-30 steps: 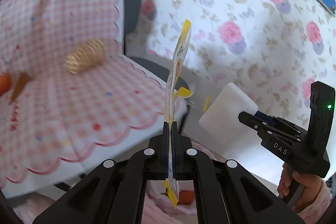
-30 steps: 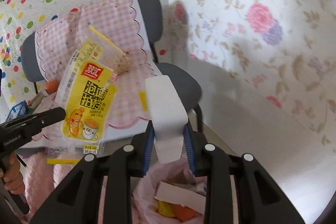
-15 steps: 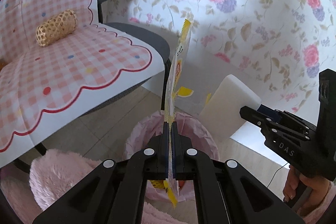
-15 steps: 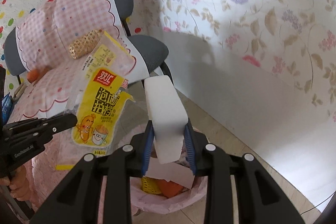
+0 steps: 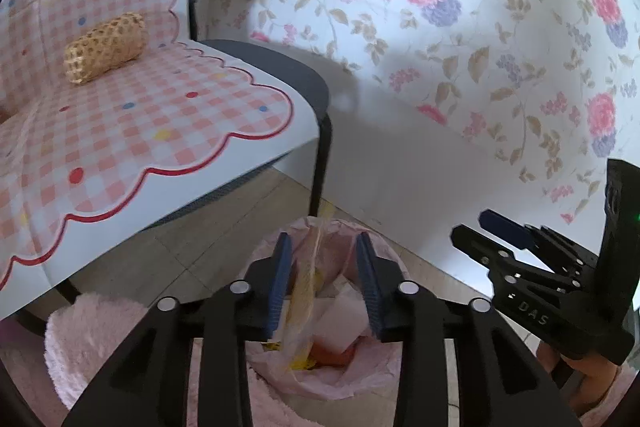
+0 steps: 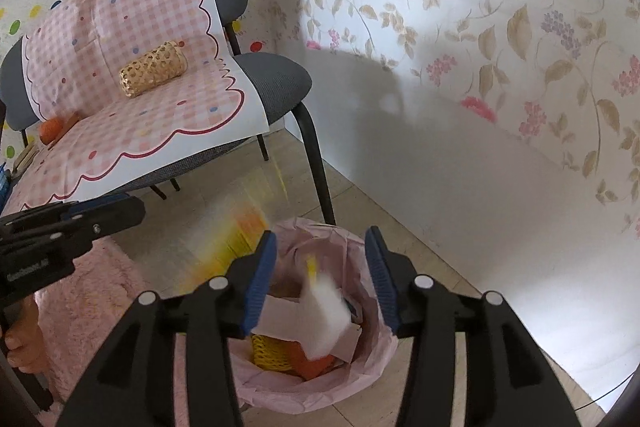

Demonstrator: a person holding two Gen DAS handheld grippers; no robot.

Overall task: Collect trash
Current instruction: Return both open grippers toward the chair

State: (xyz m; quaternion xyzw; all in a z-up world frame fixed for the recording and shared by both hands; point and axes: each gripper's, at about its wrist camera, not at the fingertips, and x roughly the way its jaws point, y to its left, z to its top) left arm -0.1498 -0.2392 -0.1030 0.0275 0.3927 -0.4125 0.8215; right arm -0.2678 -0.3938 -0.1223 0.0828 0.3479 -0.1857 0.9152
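Both grippers hang over the bin with the crinkly pink bag (image 6: 362,371), fingers spread wide and holding nothing. The left gripper (image 5: 323,283) has the thin, shiny snack wrapper (image 5: 303,301) loose between its fingers (blurry, its bottom end down in the bag). The right gripper (image 6: 320,277) has the white foam block (image 6: 325,315) smeared and soft-edged inside the bag. Only the right view shows the orange and yellow trash (image 6: 280,353) clearly. A woven straw roll (image 6: 153,74) lies on the checked chair cover (image 6: 160,119).

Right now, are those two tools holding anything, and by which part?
Nothing. The left tool and right tool are open; wrapper and white block fall into the bin.
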